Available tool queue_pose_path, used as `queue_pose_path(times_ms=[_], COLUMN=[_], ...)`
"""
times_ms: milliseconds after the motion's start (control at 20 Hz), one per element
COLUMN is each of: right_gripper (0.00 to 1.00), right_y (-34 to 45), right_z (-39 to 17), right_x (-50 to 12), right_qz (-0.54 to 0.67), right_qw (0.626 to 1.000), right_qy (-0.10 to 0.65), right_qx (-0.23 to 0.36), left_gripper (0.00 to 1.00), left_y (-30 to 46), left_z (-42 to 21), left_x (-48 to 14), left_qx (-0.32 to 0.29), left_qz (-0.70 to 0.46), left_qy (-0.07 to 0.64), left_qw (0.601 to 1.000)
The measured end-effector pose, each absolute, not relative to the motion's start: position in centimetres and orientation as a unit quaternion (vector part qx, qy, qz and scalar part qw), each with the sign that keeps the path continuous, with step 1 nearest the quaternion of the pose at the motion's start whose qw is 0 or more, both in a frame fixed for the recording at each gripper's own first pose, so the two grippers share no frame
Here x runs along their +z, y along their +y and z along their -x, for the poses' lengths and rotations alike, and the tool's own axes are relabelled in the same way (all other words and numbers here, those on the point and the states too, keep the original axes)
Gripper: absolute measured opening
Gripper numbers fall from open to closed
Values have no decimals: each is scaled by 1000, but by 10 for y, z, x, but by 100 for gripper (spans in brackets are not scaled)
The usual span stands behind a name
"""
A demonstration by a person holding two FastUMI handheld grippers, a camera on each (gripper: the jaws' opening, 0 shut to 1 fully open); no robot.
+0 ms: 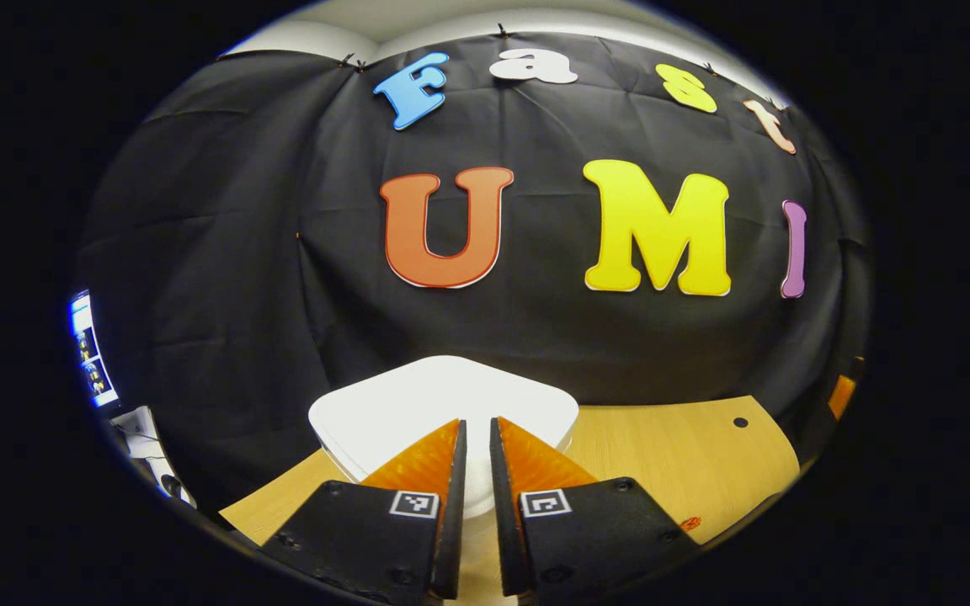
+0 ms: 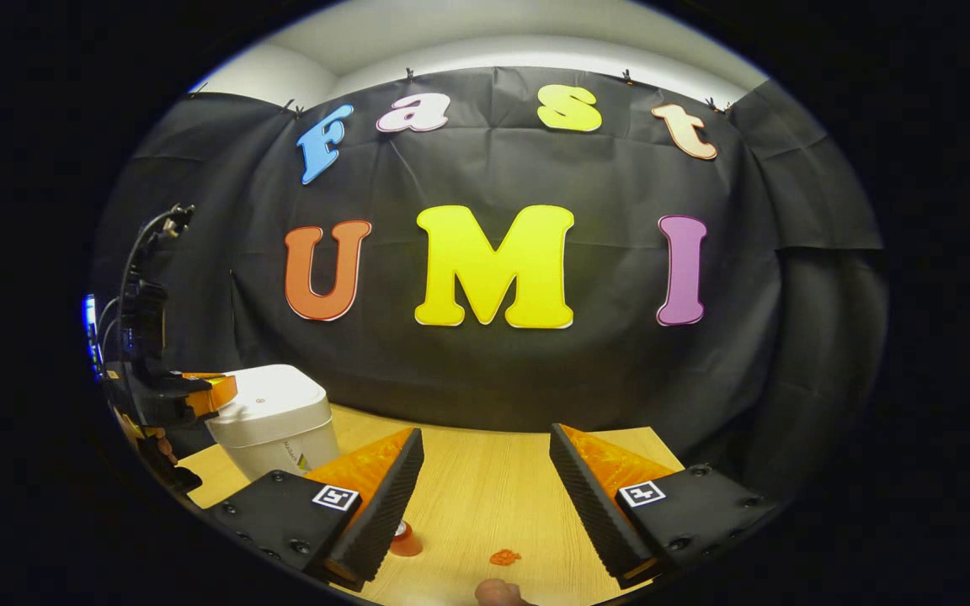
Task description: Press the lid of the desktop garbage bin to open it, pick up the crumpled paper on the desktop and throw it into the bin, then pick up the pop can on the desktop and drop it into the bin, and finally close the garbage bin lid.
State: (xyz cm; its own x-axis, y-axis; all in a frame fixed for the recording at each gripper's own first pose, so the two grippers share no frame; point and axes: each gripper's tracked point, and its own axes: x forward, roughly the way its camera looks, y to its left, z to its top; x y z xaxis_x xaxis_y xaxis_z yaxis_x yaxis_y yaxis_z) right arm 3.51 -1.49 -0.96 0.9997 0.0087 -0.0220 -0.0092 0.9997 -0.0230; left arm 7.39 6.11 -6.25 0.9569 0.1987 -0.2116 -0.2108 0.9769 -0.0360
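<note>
Currently the left hand-held gripper sits bottom centre of the left gripper view, fingers nearly together with a thin slit between, nothing held, tips over the near part of the white bin lid. Lid is down. Right of the bin, the wooden surface runs bare to its rounded edge at lower right.

Right gripper view: right hand-held gripper at bottom centre, fingers wide apart, nothing between them. Garbage bin stands lower left, close to the surface's left edge, with the left gripper reaching over its lid from the left side. Open surface stretches ahead to the black cloth. Pop can shows just beside the left finger at the bottom; a small orange mark lies near it.
</note>
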Motion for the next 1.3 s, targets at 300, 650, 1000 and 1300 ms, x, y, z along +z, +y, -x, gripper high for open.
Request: queue_pose_path(times_ms=[300, 650, 1000, 1300], right_gripper=[93, 96, 96, 96], right_y=[-28, -38, -31, -22], right_z=[-44, -54, -67, -70], right_x=[-20, -28, -38, -31], right_qz=[12, -1, -5, -1], right_qw=[999, 999, 999, 999], right_qy=[25, 41, 48, 37], right_qx=[-17, -26, -13, 6], left_gripper=[4, 3, 3, 3], left_y=[61, 58, 58, 60], left_z=[-99, -110, -108, -105], left_x=[-73, -77, -84, -70], left_qx=[99, 100, 112, 139], left_qz=[39, 30, 57, 29], left_qy=[139, 150, 183, 185], left_qw=[985, 983, 975, 972])
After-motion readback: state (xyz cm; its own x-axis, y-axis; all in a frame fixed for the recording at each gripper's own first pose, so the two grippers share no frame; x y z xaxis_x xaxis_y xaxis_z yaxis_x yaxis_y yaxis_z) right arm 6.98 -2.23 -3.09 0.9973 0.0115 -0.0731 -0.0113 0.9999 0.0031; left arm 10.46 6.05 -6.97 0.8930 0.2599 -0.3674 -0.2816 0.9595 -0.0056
